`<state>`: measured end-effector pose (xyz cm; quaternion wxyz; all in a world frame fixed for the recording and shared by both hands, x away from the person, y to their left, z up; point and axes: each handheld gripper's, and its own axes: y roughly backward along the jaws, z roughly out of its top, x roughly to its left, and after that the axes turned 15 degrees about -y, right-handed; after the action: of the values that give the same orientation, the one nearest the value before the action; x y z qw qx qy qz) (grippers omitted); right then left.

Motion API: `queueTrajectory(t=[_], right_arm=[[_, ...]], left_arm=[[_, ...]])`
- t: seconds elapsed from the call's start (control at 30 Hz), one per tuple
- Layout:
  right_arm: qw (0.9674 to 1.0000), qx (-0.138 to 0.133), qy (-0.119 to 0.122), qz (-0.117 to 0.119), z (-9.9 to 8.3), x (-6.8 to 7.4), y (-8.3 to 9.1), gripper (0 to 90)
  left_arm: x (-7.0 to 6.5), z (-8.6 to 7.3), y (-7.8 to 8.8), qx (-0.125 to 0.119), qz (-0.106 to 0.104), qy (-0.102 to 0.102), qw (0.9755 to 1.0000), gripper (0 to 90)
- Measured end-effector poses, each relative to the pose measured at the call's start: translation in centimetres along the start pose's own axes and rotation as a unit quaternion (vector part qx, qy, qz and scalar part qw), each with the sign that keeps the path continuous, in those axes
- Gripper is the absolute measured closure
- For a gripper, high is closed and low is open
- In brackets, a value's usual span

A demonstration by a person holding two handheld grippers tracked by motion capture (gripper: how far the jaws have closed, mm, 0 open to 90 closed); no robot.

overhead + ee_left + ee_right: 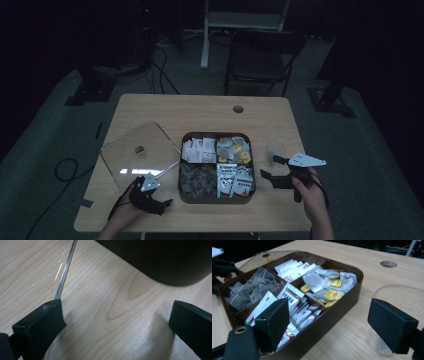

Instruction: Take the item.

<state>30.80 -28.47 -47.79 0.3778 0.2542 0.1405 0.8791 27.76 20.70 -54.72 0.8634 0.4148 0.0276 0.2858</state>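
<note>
We have the tea box (216, 167) open in the middle of the table (200, 107), its four compartments full of tea bags and sachets, and its clear lid (137, 150) lying flat on the table just to the left of it. A clear glass cup (275, 151) stands just to the right of the box, near our right gripper (267, 179).

We judge that we are at the start of a pick: the lid is off, the cup waits empty, and nothing is in either gripper. Our left gripper (162, 205) rests low at the near left corner of the box, beside the near edge of the lid; its fingers (41, 326) are spread wide over bare wood. The right gripper hovers off the right side of the box, its fingers (273, 322) also spread wide, with the red-and-white sachets (295, 302) of the near compartment and the cup between them in its own view.

The next move, as we see it, calls for the right gripper to come over the box, drop into one compartment and pinch a single bag by its edge or tag, without dragging out its neighbours, then carry it to the cup. The bags lie packed and overlapping, so we should aim for one that sits on top.
</note>
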Motion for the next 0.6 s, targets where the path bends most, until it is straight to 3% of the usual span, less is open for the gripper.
queueTrajectory(t=[0.27, 0.6], right_arm=[[0.9998, 0.017, 0.008, 0.005, -1.8, -0.7, -0.3, 17.2], [0.9987, 0.043, -0.008, -0.024, -4.3, -2.3, -1.1, 17.2]], left_arm=[[0.0, 0.0, 0.0, 0.000, -0.001, -0.001, 1.0000, 0.5], [0.0, 0.0, 0.0, 0.000, -0.001, -0.002, 1.0000, 0.5]])
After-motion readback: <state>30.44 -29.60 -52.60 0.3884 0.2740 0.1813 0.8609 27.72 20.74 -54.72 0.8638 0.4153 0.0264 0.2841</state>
